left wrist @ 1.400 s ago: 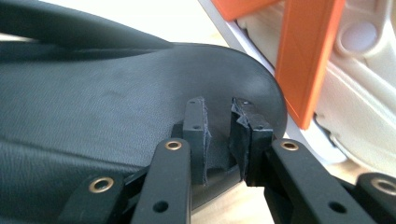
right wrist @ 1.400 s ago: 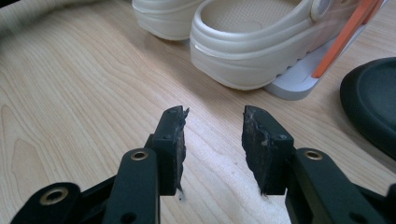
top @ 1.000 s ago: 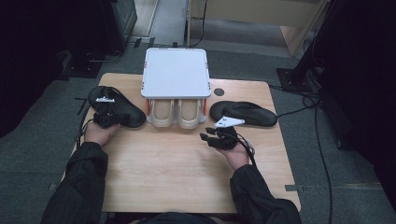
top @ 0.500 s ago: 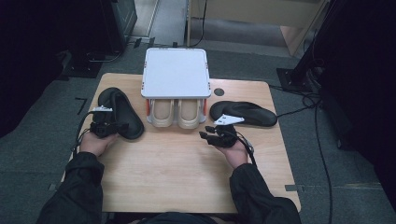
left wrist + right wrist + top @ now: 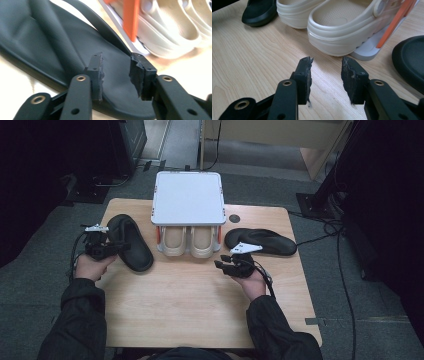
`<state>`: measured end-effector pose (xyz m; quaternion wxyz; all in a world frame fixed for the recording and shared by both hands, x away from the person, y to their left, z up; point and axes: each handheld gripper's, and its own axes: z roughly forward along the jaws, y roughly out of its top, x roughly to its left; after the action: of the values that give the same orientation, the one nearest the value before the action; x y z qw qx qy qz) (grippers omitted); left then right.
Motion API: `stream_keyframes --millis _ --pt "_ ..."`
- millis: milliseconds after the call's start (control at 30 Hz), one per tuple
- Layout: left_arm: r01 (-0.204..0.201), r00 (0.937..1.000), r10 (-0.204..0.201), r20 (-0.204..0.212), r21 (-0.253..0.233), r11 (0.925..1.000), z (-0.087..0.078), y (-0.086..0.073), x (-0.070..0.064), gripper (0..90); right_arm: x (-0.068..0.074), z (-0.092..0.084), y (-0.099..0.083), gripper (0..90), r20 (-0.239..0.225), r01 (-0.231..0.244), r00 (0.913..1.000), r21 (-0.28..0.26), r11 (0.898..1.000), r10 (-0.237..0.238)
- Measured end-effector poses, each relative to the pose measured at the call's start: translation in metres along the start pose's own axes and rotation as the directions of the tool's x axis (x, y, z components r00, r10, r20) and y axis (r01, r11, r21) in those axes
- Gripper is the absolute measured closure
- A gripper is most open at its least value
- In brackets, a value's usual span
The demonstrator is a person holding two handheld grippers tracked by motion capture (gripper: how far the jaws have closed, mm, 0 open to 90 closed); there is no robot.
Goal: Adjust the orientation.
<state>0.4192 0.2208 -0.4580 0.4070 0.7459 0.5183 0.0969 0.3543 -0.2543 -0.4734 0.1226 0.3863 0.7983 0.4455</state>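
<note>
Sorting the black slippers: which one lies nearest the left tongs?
The black slipper left of the rack, directly by the left tongs; the other black slipper lies right of the rack.

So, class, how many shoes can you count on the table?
4: one black slipper at the left, two beige clogs under the white rack, another black slipper at the right.

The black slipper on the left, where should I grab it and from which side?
Judging by its pose, take the left slipper by its side edge near the heel, coming from the table's left edge where the left gripper already is. Its sole lies flat with a thin rim, narrow enough for the jaws, which have just been opening and hold nothing.
</note>
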Motion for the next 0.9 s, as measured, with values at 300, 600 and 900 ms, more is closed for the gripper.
stream_keyframes --millis 300,600,900 --pt "0.044 0.9956 -0.044 -0.083 -0.005 0.9990 0.016 0.004 0.027 51.7 -0.002 -0.005 -0.003 60.3 0.011 -0.010 0.9999 -0.006 1.000 0.010" --pt "0.056 0.9959 -0.054 -0.072 0.027 0.9981 0.038 0.004 0.036 48.2 -0.002 -0.011 -0.009 60.3 0.032 -0.016 0.9994 -0.010 1.000 0.016" --pt "0.063 0.9964 -0.062 -0.058 0.019 0.9978 0.042 0.005 0.037 56.7 -0.003 -0.014 -0.011 60.3 0.038 -0.024 0.9990 -0.010 1.000 0.025"
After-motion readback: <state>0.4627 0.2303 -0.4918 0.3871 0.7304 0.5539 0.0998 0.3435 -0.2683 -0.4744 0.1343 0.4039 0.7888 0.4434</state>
